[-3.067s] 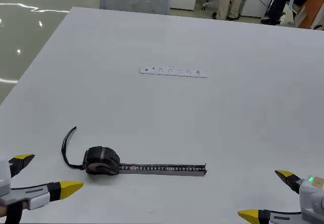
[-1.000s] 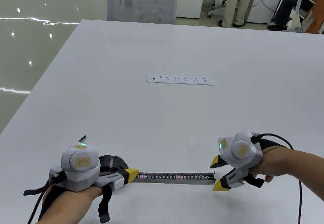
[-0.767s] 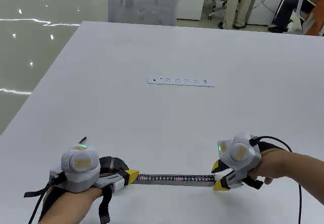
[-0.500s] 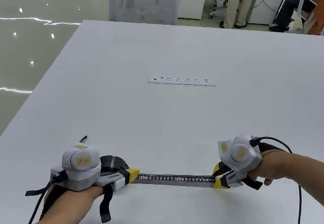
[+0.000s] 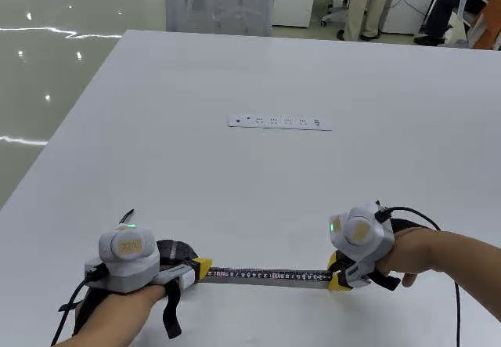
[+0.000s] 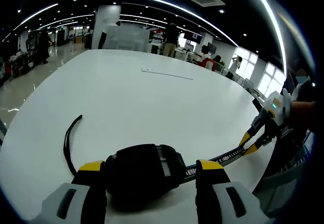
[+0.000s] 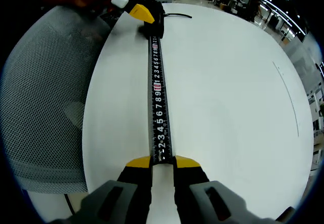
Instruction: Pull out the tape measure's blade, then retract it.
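Observation:
A black tape measure [image 5: 177, 254] lies near the white table's front edge, and my left gripper [image 5: 199, 269] is shut on its case [image 6: 144, 174]. Its yellow fingertips [image 6: 91, 166] press both sides of the case. The numbered blade [image 5: 266, 275] runs out flat to the right across the table. My right gripper [image 5: 338, 277] is shut on the blade's end hook. In the right gripper view, the blade [image 7: 158, 87] stretches from my right gripper [image 7: 162, 161] to the case [image 7: 153, 30]. A black wrist strap [image 6: 71, 142] curls off the case.
A white power strip [image 5: 279, 122] lies mid-table, well beyond the tape. The table's left edge [image 5: 55, 135] drops to a glossy floor. A grey mesh chair [image 7: 45, 107] sits at the front edge. People stand and sit past the far end [image 5: 364, 2].
Three seconds ago both grippers were off the tape measure. Over the last second the right gripper's jaws closed on the blade's end. The left gripper stayed on the case.

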The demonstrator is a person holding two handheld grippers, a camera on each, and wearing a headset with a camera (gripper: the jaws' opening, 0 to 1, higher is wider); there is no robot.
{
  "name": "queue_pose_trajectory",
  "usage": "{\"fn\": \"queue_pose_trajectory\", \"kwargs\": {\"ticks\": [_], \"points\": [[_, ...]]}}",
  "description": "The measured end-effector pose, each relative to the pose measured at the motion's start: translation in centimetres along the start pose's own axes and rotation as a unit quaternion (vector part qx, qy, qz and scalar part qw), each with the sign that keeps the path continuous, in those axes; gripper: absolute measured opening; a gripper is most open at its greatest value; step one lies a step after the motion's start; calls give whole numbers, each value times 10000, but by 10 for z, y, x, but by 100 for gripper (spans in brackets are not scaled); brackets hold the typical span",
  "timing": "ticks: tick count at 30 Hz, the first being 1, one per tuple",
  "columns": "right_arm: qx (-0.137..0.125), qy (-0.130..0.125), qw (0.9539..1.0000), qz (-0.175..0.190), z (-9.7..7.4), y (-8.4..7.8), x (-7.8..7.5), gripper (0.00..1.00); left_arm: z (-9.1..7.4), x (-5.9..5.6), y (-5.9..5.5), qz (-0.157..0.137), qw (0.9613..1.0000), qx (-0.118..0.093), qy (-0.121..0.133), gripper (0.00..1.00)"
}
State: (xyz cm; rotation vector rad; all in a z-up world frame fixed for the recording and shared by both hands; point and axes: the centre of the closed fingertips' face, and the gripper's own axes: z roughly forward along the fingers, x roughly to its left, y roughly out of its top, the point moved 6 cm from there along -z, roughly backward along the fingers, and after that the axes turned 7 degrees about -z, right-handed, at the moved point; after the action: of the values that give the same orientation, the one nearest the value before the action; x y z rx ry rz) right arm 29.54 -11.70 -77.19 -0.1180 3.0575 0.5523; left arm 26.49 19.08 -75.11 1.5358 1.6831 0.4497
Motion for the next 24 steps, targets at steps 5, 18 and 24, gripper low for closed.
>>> {"fn": "queue_pose_trajectory", "kwargs": {"ticks": [5, 18, 24], "points": [[-27, -8, 9998, 182, 0, -1, -1, 14, 4, 1, -2, 147, 9997, 86, 160, 62], [-114, -13, 9995, 296, 0, -2, -1, 14, 5, 3, -2, 362, 9987, 292, 191, 59], [-268, -49, 9987, 433, 0, -4, -2, 14, 4, 5, 0, 301, 9991, 287, 120, 59]]}}
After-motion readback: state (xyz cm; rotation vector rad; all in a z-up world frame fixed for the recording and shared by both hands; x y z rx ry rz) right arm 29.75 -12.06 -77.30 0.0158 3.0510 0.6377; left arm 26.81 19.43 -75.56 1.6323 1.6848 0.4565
